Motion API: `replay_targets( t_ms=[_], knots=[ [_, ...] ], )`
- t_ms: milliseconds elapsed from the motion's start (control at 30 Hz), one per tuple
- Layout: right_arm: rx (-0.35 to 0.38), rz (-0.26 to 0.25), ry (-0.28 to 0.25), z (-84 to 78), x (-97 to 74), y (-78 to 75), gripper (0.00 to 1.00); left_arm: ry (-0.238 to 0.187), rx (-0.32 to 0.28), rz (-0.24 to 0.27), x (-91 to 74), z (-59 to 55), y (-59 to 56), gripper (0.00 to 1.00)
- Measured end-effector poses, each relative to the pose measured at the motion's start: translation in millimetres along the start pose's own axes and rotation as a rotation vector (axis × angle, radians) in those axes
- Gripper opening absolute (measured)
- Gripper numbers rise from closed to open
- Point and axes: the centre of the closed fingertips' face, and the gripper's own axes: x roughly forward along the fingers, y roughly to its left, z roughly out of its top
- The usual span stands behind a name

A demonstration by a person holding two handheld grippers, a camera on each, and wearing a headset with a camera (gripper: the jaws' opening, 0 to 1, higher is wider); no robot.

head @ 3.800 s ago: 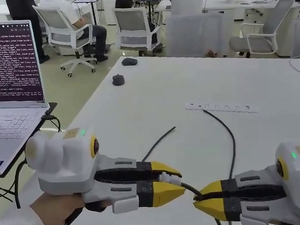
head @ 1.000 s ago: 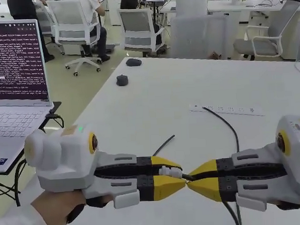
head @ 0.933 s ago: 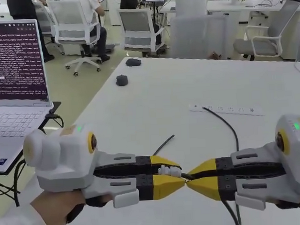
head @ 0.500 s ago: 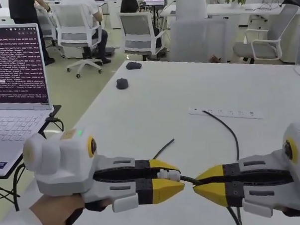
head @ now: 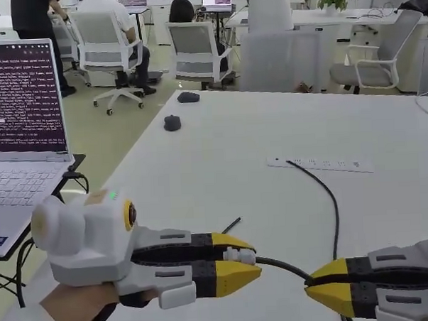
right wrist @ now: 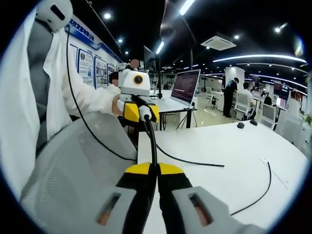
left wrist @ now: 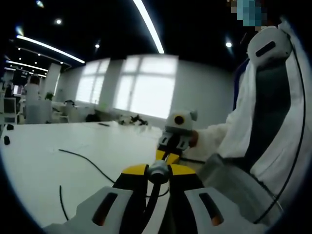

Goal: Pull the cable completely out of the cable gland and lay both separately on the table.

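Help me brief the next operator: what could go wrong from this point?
The cable gland sits at the very tips of the left gripper, cable threaded through; a hard pull may pop it free. The right gripper pinches smooth black cable, which could slip through. The cord of the power strip passes close by the right gripper and might get snagged.

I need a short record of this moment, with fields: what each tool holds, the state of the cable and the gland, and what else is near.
left tool: shut on the cable gland
right tool: shut on the cable, apart from the left tool
cable: runs from the cable gland to the right tool, not yet pulled out
table: white, with a power strip lying on it
beside the table: an open laptop
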Motion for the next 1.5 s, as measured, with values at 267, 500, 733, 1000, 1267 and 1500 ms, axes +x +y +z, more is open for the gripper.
replay_targets(
  t_ms=[267, 500, 733, 1000, 1267, 1500],
  knots=[
    [0.052, -0.024, 0.015, -20.1, -6.6, -4.3, 0.02, -0.007, 0.002, 0.001, -0.1, 1.3, -0.2, 0.17],
    [0.070, -0.028, 0.019, -25.7, -7.3, -4.5, 0.02, -0.017, -0.028, -0.002, -0.4, 2.1, -0.1, 0.17],
    [0.081, -0.024, 0.028, -26.4, -5.9, -2.3, 0.03, -0.013, -0.028, 0.005, -0.8, 0.5, 0.8, 0.17],
    [0.051, -0.024, 0.012, -1.6, -2.6, -2.8, 0.08, -0.034, -0.015, 0.039, -5.6, 5.6, 8.1, 0.17],
    [-0.014, -0.007, -0.026, 40.0, 18.0, 1.7, 0.15, -0.032, -0.022, 0.023, -7.3, 5.7, 4.3, 0.17],
    [-0.046, -0.013, -0.050, 63.5, 38.1, 5.4, 0.16, -0.049, -0.016, -0.007, -17.2, 18.5, 1.0, 0.17]
  ],
)
